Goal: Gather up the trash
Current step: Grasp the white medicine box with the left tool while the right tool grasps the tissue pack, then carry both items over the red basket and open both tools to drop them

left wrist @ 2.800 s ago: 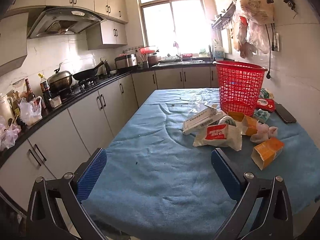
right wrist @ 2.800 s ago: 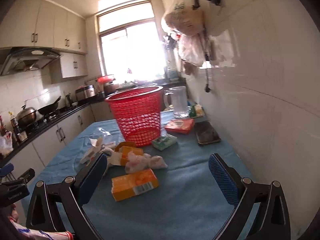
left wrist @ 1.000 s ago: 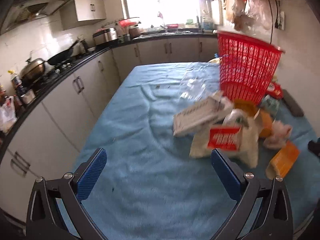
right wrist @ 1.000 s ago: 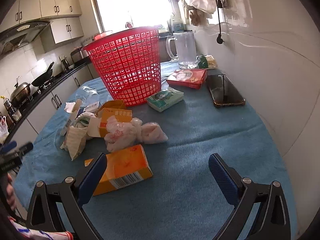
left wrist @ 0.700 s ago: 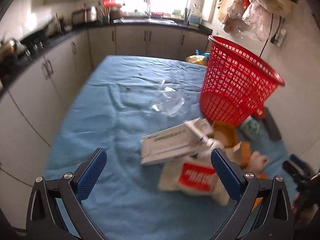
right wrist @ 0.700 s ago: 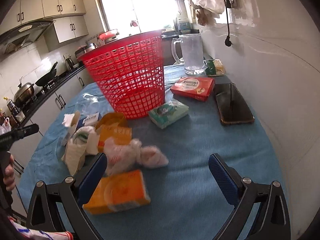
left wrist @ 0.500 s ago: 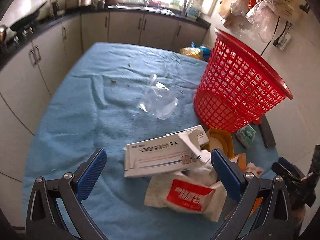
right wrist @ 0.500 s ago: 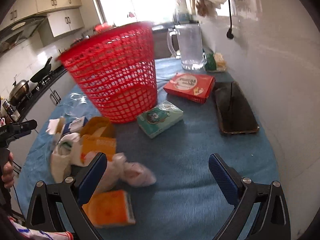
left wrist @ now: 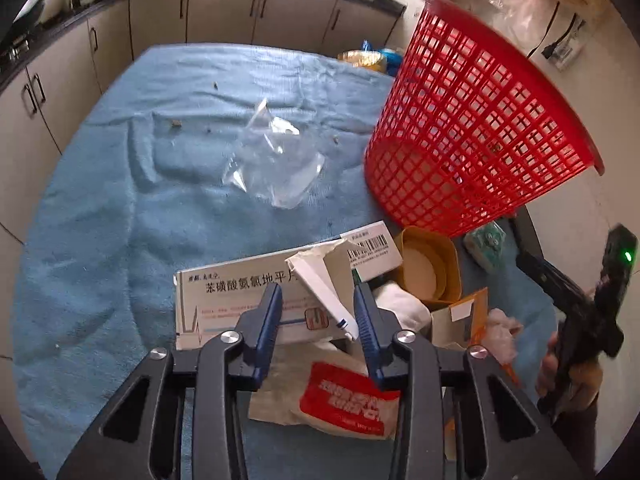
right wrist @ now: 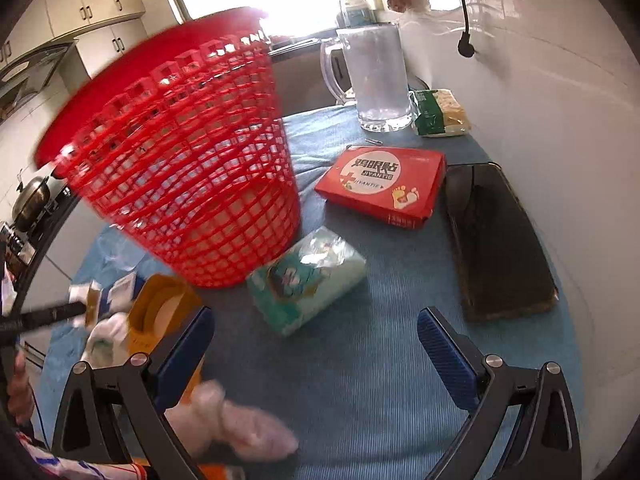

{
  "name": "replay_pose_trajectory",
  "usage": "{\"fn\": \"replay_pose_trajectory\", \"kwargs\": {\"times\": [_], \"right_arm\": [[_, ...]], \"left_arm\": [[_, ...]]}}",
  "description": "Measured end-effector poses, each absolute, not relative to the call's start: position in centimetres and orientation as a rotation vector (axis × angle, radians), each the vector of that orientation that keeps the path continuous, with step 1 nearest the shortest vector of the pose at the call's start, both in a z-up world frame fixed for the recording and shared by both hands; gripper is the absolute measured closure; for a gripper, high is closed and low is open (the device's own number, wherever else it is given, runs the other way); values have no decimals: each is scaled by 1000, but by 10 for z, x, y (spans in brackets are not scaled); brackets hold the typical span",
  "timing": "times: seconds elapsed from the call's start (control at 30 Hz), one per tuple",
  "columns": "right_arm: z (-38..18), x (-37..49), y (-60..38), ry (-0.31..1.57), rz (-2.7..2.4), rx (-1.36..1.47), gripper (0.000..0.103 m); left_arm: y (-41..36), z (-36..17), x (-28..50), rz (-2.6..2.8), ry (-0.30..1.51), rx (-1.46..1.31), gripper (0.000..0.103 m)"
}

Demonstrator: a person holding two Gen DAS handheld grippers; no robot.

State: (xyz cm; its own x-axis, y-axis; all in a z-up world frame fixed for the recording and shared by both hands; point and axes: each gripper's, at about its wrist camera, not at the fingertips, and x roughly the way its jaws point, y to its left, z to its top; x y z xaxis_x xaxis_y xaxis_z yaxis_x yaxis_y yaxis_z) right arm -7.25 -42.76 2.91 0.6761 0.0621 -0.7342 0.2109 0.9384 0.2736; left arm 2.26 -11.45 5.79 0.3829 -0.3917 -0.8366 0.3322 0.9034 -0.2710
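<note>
Closing in since a moment ago, my left gripper (left wrist: 316,312) now pinches the white box (left wrist: 256,300) between its pads. My right gripper (right wrist: 316,344) hangs wide open over the blue cloth (right wrist: 392,360), red basket (right wrist: 188,152) at eleven o'clock.

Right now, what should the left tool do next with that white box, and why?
Probably squeeze shut. The left tool straddles the white medicine box, its pads at the torn flap on either side, not clearly pinching yet. The red basket stands just behind.
</note>
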Motion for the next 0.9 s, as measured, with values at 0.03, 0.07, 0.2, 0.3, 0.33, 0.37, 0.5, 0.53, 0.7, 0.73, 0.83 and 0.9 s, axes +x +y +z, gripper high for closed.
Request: {"fn": "replay_pose_trajectory", "kwargs": {"times": [0.03, 0.07, 0.2, 0.3, 0.33, 0.37, 0.5, 0.53, 0.7, 0.73, 0.83, 0.9], "right_arm": [[27, -68, -429, 832, -90, 352, 0], [24, -61, -431, 840, -93, 357, 0], [12, -46, -441, 864, -93, 446, 0], [5, -37, -441, 878, -113, 468, 4], [3, -36, -440, 881, -122, 466, 10], [4, -37, -438, 870, -139, 449, 24], [3, -35, -439, 884, -105, 490, 81], [3, -37, -442, 882, -97, 519, 86], [10, -52, -452, 837, -91, 569, 93], [12, -56, -452, 827, -89, 573, 94], [24, -70, -452, 796, -88, 559, 96], [33, -82, -452, 774, -86, 542, 96]], "left_arm": [[-115, 58, 21, -472, 1083, -67, 85], [-114, 60, 20, -474, 1080, -72, 88], [-109, 66, 12, -466, 1053, -64, 96], [-104, 70, 4, -460, 1039, -67, 96], [-103, 71, 2, -457, 1035, -65, 96], [-101, 73, -2, -452, 1026, -62, 96], [-95, 83, -16, -436, 989, -44, 96], [-93, 84, -18, -436, 982, -41, 96], [-85, 100, -39, -439, 930, -32, 96], [-84, 103, -43, -437, 919, -31, 96], [-78, 116, -54, -439, 886, -35, 96], [-76, 126, -61, -446, 860, -37, 96]]}}
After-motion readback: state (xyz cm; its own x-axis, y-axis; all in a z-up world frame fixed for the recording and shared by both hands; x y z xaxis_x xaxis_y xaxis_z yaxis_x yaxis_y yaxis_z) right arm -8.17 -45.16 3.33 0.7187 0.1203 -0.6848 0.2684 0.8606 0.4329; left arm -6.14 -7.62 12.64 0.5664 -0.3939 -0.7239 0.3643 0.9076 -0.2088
